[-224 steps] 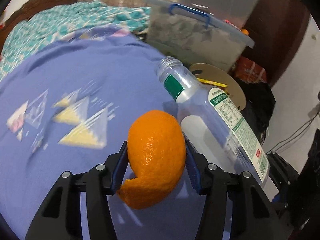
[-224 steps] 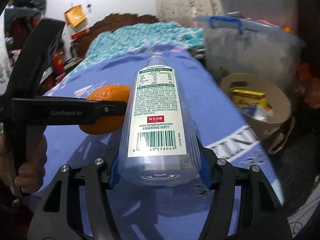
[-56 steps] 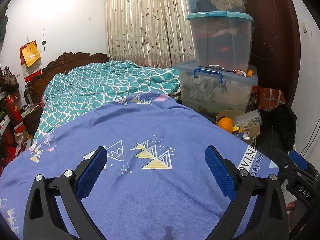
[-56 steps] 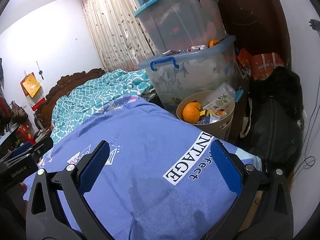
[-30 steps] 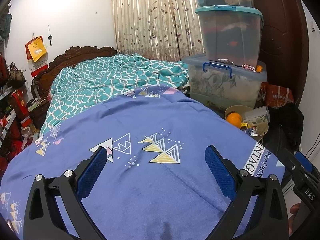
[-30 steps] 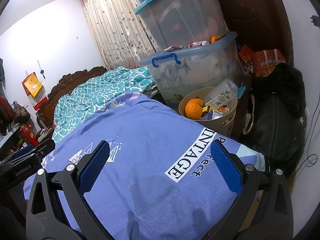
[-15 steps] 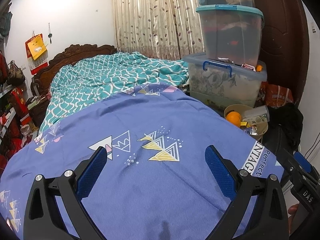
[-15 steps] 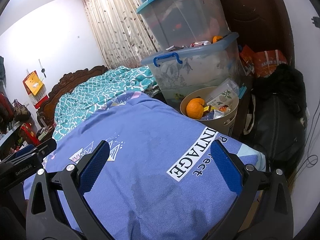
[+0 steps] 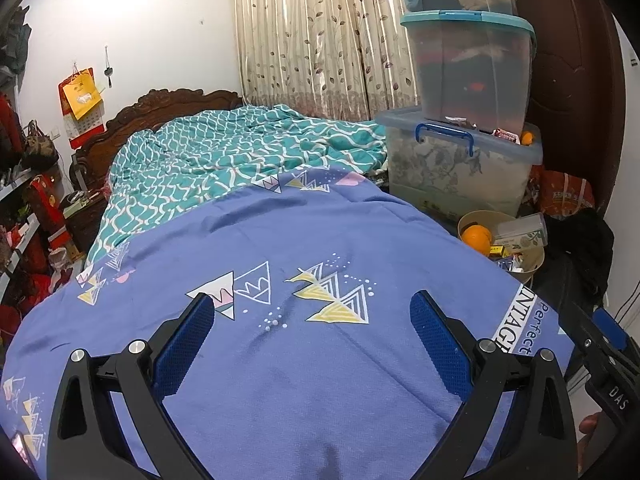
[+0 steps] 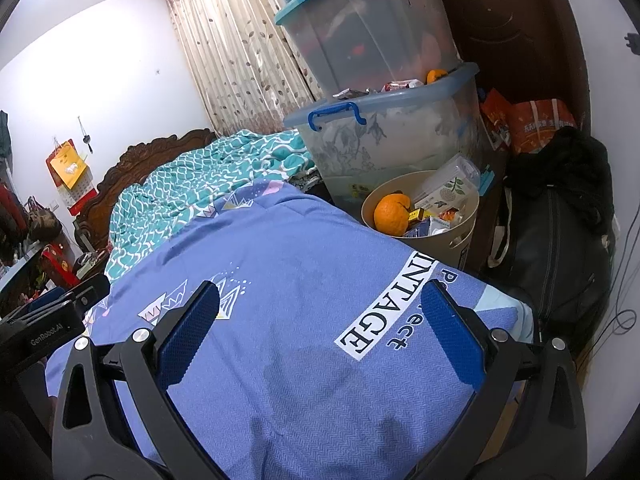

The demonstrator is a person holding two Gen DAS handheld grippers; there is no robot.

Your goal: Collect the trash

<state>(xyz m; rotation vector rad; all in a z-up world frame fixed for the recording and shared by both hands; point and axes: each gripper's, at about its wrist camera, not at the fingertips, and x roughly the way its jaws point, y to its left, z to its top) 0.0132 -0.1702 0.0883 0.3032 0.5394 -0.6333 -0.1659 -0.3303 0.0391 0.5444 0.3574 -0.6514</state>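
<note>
A tan trash basket stands on the floor beside the bed, to the right. It holds an orange peel, a clear plastic bottle and small boxes. The basket, the peel and the bottle also show at the right of the left wrist view. My left gripper is open and empty above the blue bedspread. My right gripper is open and empty above the same bedspread, short of the basket.
Stacked clear storage boxes stand behind the basket. A black bag sits on the floor to the right. A teal blanket covers the far end of the bed. Shelves with clutter line the left wall.
Both grippers held the peel and the bottle 7.5 s ago; now both are open and empty and the items lie in the basket. In the last second the views barely shifted.
</note>
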